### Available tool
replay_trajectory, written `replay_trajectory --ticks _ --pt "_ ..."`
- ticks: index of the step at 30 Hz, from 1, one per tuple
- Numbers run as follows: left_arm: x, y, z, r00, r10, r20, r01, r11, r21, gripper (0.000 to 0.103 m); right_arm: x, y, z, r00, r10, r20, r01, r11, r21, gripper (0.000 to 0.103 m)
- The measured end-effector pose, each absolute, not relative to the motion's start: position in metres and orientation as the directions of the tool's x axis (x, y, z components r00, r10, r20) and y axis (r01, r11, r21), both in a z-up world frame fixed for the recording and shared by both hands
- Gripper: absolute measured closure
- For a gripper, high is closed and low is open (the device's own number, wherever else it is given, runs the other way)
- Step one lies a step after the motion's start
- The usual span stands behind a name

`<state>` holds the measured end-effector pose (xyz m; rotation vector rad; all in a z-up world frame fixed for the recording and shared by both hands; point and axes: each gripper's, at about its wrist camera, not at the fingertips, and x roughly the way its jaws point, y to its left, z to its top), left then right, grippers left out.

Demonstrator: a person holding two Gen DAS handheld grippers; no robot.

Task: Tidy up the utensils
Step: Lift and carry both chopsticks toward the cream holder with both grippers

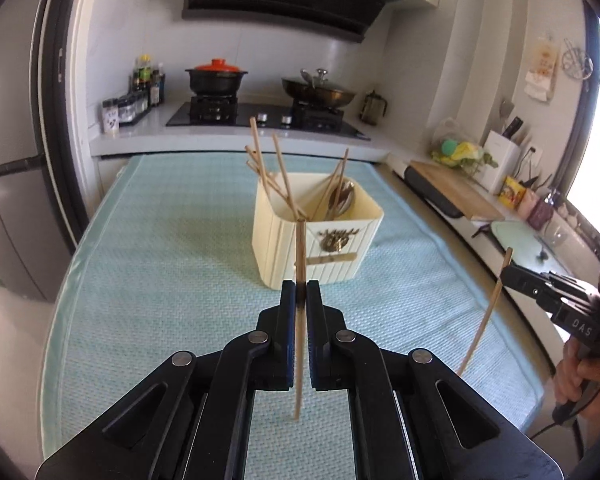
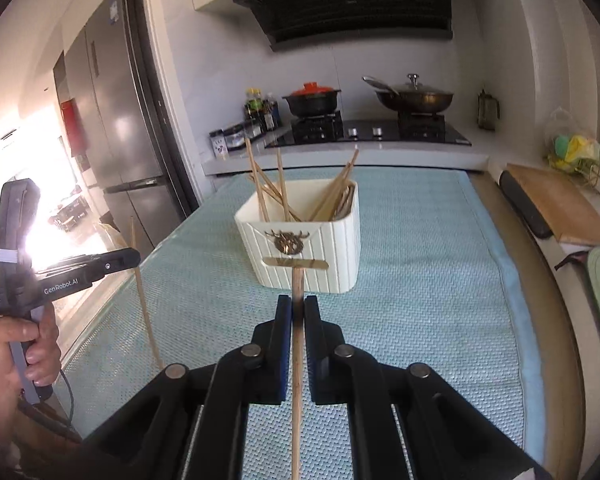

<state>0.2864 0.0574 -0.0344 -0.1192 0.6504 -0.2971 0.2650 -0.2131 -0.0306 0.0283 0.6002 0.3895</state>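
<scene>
A cream ribbed utensil holder (image 1: 320, 236) (image 2: 306, 250) stands on the light blue mat, holding several wooden chopsticks (image 1: 278, 172) and a metal spoon (image 1: 342, 198). My left gripper (image 1: 301, 298) is shut on one wooden chopstick (image 1: 300, 344) that stands nearly upright, in front of the holder and above the mat. My right gripper (image 2: 297, 312) is shut on another wooden chopstick (image 2: 297, 380), also upright before the holder. Each gripper shows in the other's view: the right one (image 1: 508, 276) at the right edge, the left one (image 2: 134, 258) at the left, each with its chopstick.
The light blue mat (image 1: 172, 280) (image 2: 440, 280) covers the table. Behind it runs a counter with a gas hob, a black pot with a red lid (image 1: 216, 74) and a wok (image 1: 320, 92). A wooden cutting board (image 1: 456, 190) lies on the right counter. A fridge (image 2: 116, 120) stands left.
</scene>
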Motion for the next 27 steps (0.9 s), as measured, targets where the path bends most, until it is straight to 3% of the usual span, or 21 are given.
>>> replay_trajectory --ticks 11,15,27 --pt "0.267 0.048 0.0 0.783 -0.369 -0.501 0.288 0.929 -0.234 0.1 0.236 -0.199 0.0 0.837 0.365 -0.407 -0.363 0.928 0.085 0.097" --pt "0.259 0.05 0.007 0.794 -0.384 -0.471 0.299 0.922 -0.247 0.1 0.238 -0.196 0.005 0.834 0.371 -0.408 -0.365 0.926 0.095 0.097" --pt "0.262 0.045 0.01 0.782 -0.385 -0.491 0.305 0.922 -0.239 0.1 0.235 -0.197 0.012 0.828 0.399 -0.395 -0.388 0.915 0.111 0.097"
